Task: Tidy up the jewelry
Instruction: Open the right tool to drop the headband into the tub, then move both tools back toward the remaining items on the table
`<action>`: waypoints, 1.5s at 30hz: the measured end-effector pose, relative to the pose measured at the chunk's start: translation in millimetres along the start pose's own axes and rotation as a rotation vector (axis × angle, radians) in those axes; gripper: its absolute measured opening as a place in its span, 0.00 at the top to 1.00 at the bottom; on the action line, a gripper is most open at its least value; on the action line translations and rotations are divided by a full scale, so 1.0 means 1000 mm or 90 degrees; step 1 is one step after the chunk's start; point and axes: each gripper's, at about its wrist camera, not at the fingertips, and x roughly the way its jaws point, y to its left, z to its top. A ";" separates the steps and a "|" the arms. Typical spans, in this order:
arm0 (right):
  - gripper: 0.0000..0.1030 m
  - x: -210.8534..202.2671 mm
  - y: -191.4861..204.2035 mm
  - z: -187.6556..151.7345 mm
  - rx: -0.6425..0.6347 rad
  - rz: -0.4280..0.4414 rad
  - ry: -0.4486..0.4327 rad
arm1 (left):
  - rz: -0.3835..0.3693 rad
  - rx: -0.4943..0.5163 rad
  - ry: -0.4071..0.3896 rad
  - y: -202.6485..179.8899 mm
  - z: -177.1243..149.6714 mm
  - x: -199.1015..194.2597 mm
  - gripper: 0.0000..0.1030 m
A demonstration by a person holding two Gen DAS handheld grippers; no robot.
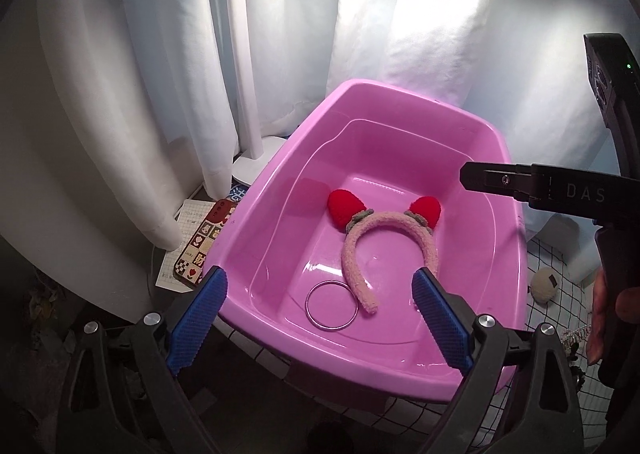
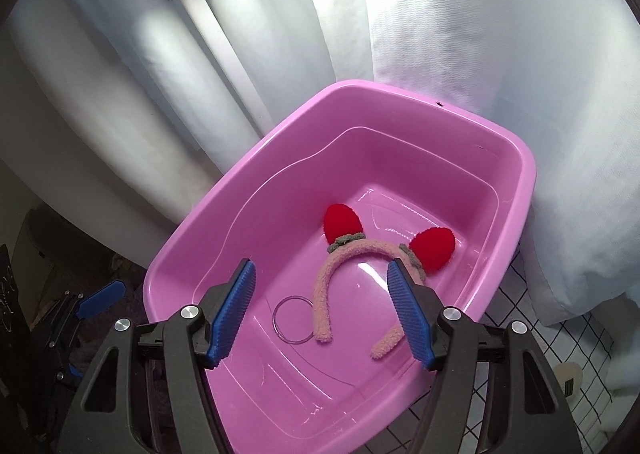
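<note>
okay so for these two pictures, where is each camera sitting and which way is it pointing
Left wrist: on the left gripper, angled down into the pink tub; its blue fingers, the right gripper's body and a hand show.
Right wrist: on the right gripper, angled down into the tub; its blue fingers show, the left gripper at the left edge.
Shared: tub, headband, metal ring.

A basin [image 1: 280,157] sits on the counter [image 1: 560,266], its far rim close against a hanging curtain [image 1: 440,53]. In the basin a headband [image 1: 356,254] lies flat mid-floor, ears toward the far wall, ends toward the near wall; a ring [image 1: 331,306] lies just beside its left end, nearer the near-left corner. Left of the basin: a lamp base [image 1: 256,169] by the far-left corner, a phone case [image 1: 204,250] on papers [image 1: 180,238] nearer; right of it, a small round object [image 1: 542,286].
</note>
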 end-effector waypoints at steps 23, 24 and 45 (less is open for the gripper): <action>0.31 -0.200 -0.100 -0.258 0.192 -0.137 -0.134 | -0.092 0.077 -0.004 -0.108 -0.110 -0.072 0.07; 0.31 -0.207 -0.105 -0.275 0.204 -0.148 -0.136 | -0.100 0.082 -0.002 -0.114 -0.118 -0.075 0.07; 0.31 -0.223 -0.157 -0.435 0.368 -0.260 -0.141 | -0.152 0.178 0.053 -0.186 -0.207 -0.051 0.07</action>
